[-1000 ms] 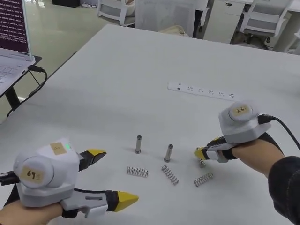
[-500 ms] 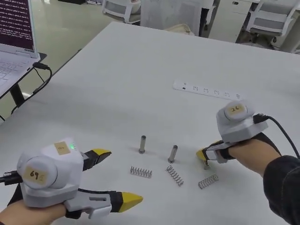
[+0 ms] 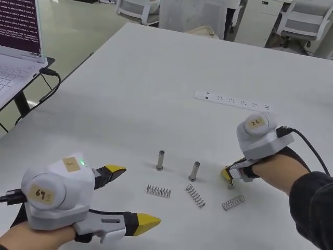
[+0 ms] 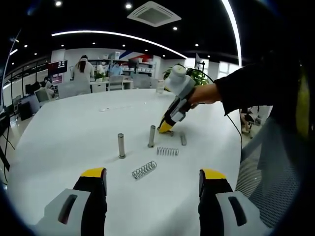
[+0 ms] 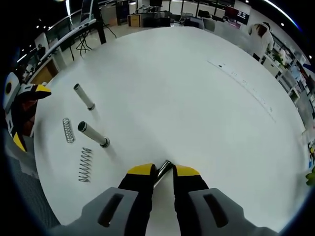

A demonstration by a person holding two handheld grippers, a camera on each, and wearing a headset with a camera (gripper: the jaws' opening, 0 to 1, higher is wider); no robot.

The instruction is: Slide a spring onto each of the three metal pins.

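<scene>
Right gripper (image 3: pixel 227 174): jaws clenched on a pin (image 5: pixel 164 169). A spring (image 3: pixel 232 202) lies near that pin. Left gripper (image 3: pixel 138 196): jaws released, well apart from it.

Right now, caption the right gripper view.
Right gripper shut on a metal pin; two more pins and two springs on the table.

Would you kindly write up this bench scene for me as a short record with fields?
upright pins: two, bare, standing on the table
third pin: between the fingers of the right gripper; grip unclear
springs: three, lying flat, none on a pin
left gripper: open, holding nothing, near the leftmost spring
power strip: beyond the pins
</scene>
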